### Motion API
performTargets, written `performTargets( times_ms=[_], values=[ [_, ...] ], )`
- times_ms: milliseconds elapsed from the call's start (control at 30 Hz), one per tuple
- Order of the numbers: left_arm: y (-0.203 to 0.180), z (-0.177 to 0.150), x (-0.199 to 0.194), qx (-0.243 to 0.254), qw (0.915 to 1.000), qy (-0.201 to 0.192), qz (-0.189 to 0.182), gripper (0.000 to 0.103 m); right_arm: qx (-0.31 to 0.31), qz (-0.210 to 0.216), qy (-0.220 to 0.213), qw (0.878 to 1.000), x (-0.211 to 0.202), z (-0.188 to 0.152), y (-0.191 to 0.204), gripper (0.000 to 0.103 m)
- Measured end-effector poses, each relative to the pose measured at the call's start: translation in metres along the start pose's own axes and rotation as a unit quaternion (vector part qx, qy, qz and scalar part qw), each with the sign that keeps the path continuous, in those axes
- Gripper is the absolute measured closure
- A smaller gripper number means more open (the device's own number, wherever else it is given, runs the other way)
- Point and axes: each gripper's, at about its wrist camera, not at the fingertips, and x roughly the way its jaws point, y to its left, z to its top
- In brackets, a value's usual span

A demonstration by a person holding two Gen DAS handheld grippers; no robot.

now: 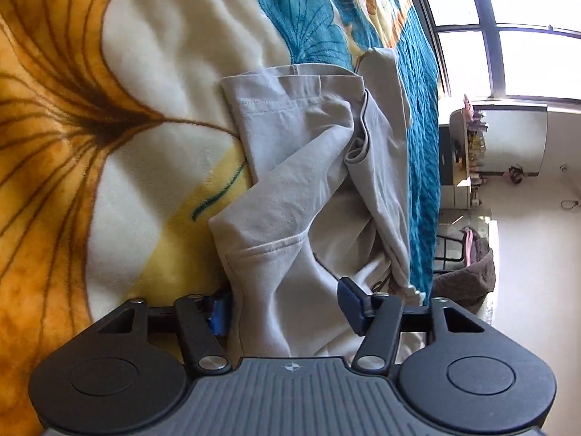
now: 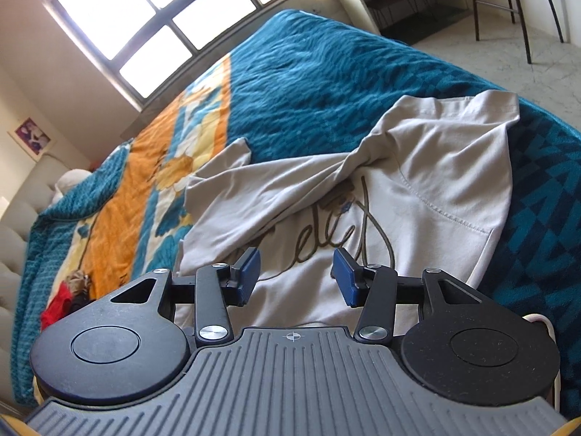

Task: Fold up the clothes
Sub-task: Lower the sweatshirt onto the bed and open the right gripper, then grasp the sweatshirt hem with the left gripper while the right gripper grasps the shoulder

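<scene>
A beige T-shirt (image 1: 308, 167) with a brown script print lies crumpled on a patterned blanket (image 1: 109, 127). In the left wrist view my left gripper (image 1: 285, 309) is open, its blue pads (image 1: 350, 303) either side of a fold of the shirt near a sleeve seam. The shirt rises between the jaws and partly hides the left pad. In the right wrist view the same shirt (image 2: 417, 181) spreads ahead, sleeve to the right. My right gripper (image 2: 297, 278) is open and empty just above the printed chest.
The teal, orange and cream blanket (image 2: 308, 83) covers the whole bed. Red and dark items (image 2: 61, 298) lie at its left edge. A window (image 2: 145, 18) is behind the bed. A brown basket (image 1: 468, 283), a chair (image 2: 519, 7) and floor lie past the bed's edge.
</scene>
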Motion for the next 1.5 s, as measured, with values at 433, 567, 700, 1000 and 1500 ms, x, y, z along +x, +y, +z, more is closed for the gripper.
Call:
performTargets(
  times_ms=[433, 567, 700, 1000, 1500],
  values=[
    [-0.038, -0.016, -0.088, 0.109, 0.9814, -0.156, 0.026, 0.103, 0.008, -0.026, -0.014, 1.0, -0.019, -0.013, -0.016, 0.065],
    [-0.054, -0.028, -0.133, 0.159, 0.9634, -0.21, 0.05, 0.103, 0.032, -0.021, -0.013, 0.999, -0.029, -0.014, -0.022, 0.065],
    [-0.044, -0.029, -0.177, 0.172, 0.9464, -0.258, 0.091, 0.103, 0.038, -0.007, 0.006, 0.999, -0.034, -0.02, -0.02, 0.064],
    [0.0, -0.024, -0.172, 0.153, 0.9553, -0.23, 0.106, 0.103, 0.108, -0.025, 0.072, 0.991, -0.014, -0.081, -0.028, 0.06],
    [0.005, -0.011, -0.161, 0.147, 0.9588, -0.216, 0.111, 0.103, 0.151, 0.027, -0.023, 0.988, 0.027, -0.092, -0.046, 0.097]
  ],
)
